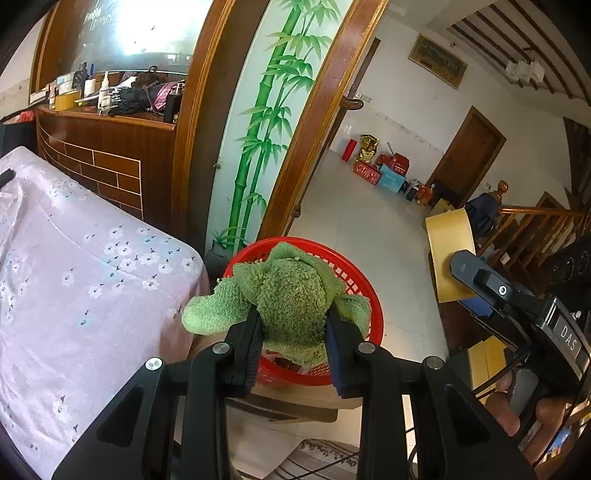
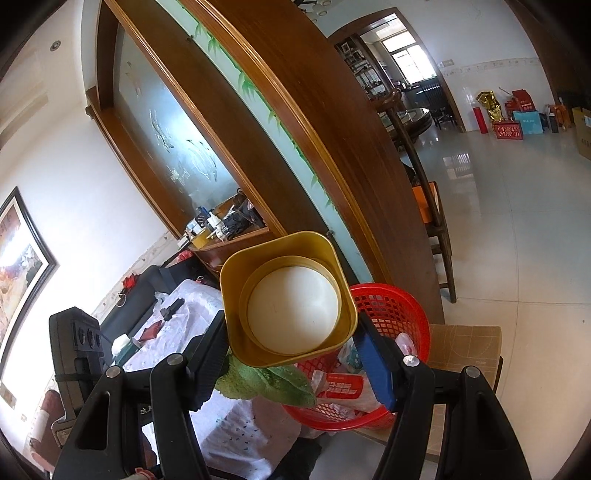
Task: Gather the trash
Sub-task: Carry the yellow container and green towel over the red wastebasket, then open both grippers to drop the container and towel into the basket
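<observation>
On a pale tiled floor, our left claw (image 1: pixel 291 328) clenches a fuzzy green cloth (image 1: pixel 291 291) above the red plastic mesh basket (image 1: pixel 354 280); our right claw (image 2: pixel 291 332) grips a gold square-rimmed tin (image 2: pixel 288 291).

Red basket (image 1: pixel 354 280) seemingly on cardboard box (image 2: pixel 465 343), floral-clothed table (image 1: pixel 74 266) beside

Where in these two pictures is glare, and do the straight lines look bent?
Left wrist view: strong glare on the mirror; the bamboo panel frame bows. Right wrist view: bright window, floor reflection; the wooden frame curves.
</observation>
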{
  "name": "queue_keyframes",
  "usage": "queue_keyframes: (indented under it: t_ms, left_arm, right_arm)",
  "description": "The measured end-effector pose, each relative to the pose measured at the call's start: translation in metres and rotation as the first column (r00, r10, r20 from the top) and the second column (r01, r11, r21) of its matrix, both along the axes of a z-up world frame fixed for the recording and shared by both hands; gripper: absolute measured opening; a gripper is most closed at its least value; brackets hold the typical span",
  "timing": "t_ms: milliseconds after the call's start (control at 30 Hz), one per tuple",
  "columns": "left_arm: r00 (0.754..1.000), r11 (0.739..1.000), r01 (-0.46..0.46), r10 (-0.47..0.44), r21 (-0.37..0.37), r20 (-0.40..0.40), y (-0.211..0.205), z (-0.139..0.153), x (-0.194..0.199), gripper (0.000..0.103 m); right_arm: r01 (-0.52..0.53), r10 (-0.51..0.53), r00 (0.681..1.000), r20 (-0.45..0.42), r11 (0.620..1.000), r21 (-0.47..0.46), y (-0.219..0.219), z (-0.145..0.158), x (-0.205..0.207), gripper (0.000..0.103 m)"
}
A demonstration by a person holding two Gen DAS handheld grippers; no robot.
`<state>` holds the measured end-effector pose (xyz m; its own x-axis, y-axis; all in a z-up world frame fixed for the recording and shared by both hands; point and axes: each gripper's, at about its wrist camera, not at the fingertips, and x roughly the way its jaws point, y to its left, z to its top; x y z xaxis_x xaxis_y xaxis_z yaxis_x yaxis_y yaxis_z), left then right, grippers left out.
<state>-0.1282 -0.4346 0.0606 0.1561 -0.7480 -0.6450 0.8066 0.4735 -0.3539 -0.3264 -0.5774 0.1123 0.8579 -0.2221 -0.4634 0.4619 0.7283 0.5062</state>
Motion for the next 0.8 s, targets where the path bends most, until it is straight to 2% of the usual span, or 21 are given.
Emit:
queue_keyframes:
  t_ms: [500,667,800]
  left_arm:
    - [1.000,1.000,0.020,-0.020,0.003,0.009,-0.010,-0.001,-0.003,0.029]
    - [0.999,0.998,0.049,-0.049,0.028,0.003,-0.027,-0.015,0.000,0.029]
    - [0.997,0.996,0.080,-0.080,0.048,0.008,-0.041,-0.030,0.000,0.030]
  right_arm:
    - [-0.016,0.016,1.000,-0.010,1.000,0.004,-0.010,-0.001,0.006,0.071]
    - [-0.002,0.002,1.000,-0.023,1.000,-0.008,-0.011,-0.002,0.006,0.072]
    - [0.014,-0.013,0.999,-0.036,0.999,0.034,-0.022,-0.013,0.011,0.072]
